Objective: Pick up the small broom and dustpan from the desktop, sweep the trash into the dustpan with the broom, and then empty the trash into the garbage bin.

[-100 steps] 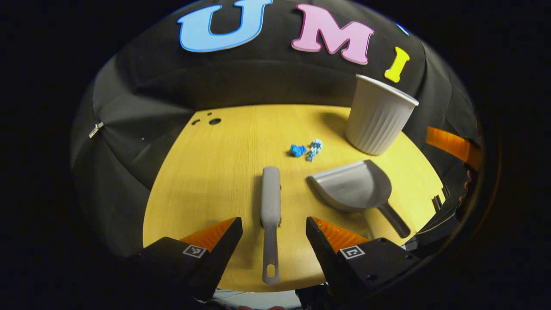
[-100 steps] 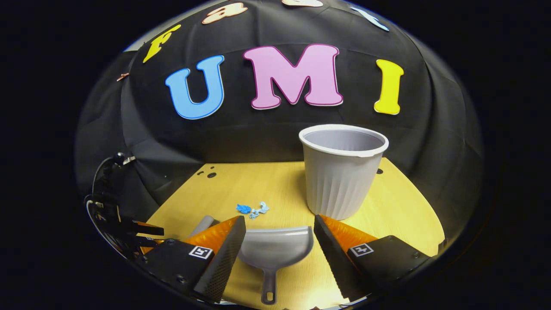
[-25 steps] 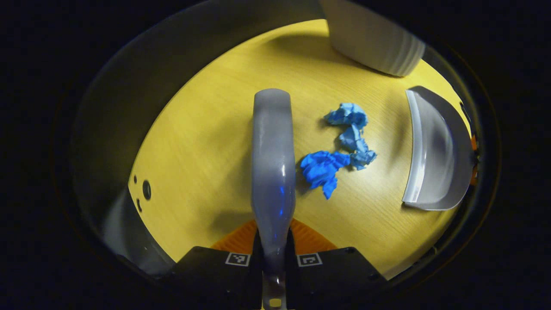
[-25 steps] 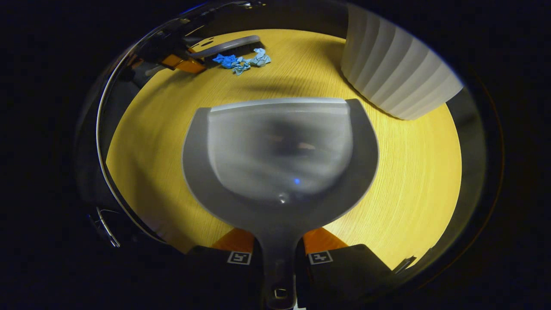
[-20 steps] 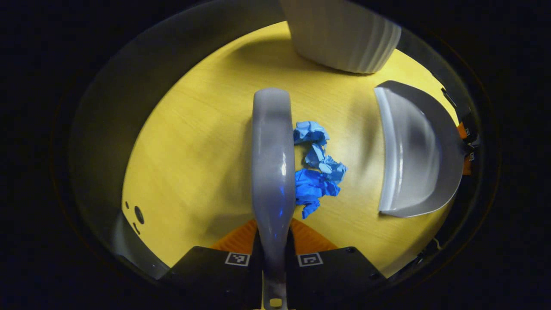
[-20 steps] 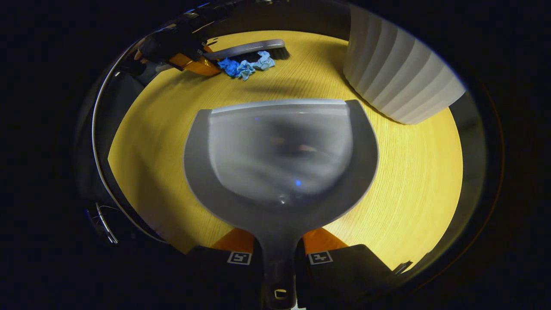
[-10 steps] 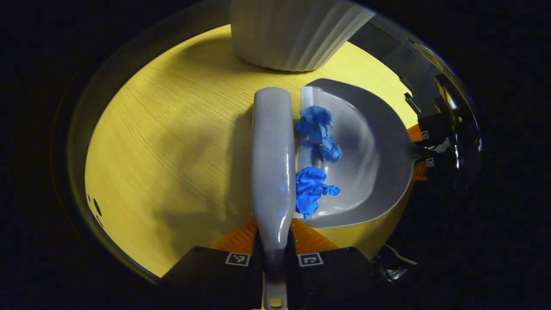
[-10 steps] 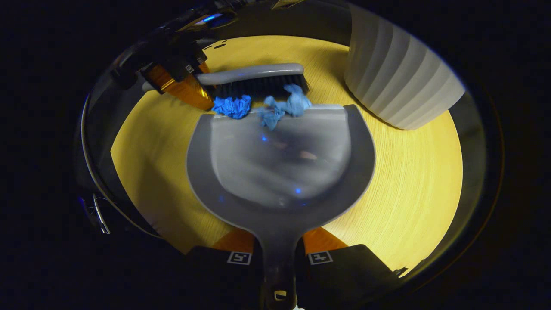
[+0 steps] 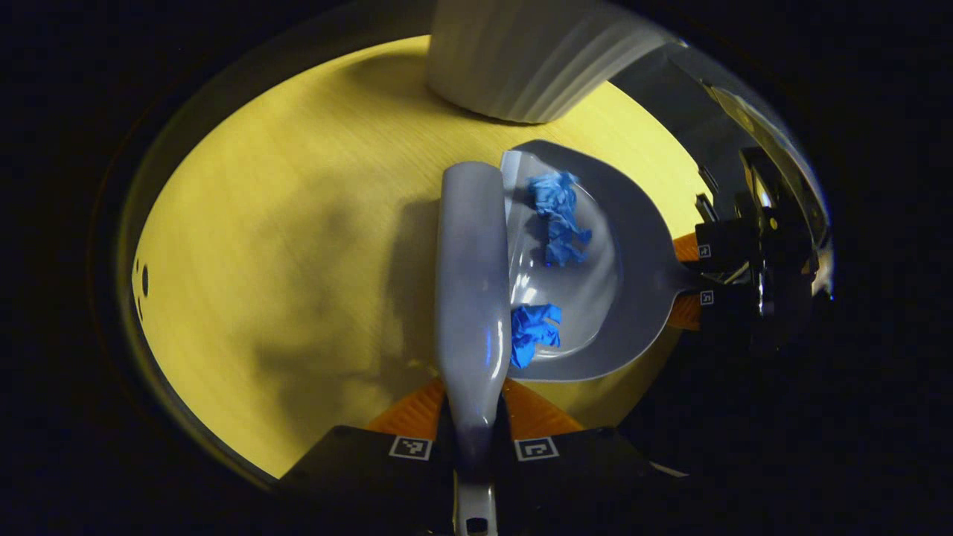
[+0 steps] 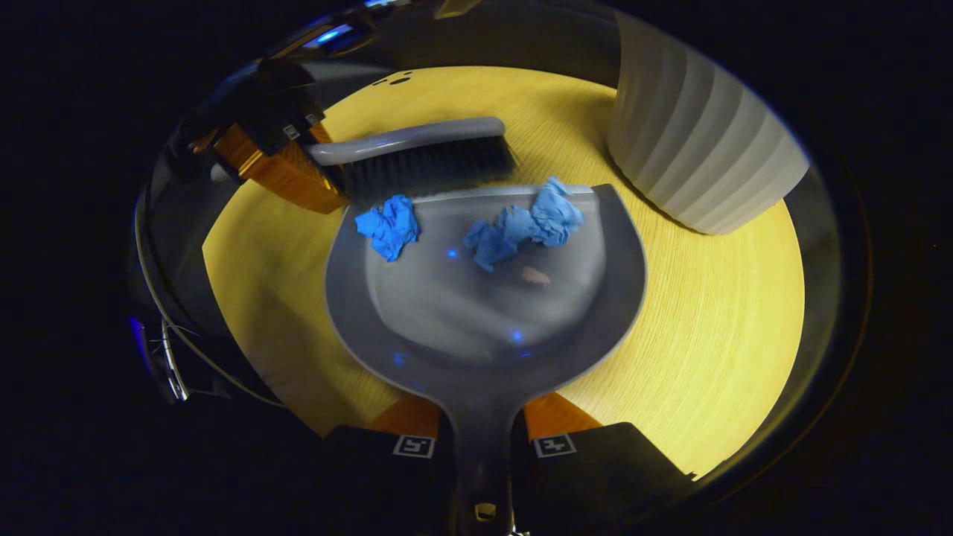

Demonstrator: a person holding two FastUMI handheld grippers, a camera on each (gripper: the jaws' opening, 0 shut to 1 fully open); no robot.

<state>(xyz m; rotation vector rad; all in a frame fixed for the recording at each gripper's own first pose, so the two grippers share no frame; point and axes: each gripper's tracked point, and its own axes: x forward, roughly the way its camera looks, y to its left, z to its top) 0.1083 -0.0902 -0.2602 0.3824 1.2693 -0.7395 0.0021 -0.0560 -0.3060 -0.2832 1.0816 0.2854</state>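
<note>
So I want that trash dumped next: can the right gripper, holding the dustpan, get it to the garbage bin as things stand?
Probably yes. The right gripper holds the dustpan, with the garbage bin close beside it and bare table between. The broom is at the pan's lip, away from that path.

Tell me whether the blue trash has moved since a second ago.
Yes. The blue trash went from the desktop over the lip into the dustpan, pushed by the broom.

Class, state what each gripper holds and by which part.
The left gripper holds the broom by its handle; the right gripper holds the dustpan by its handle.
</note>
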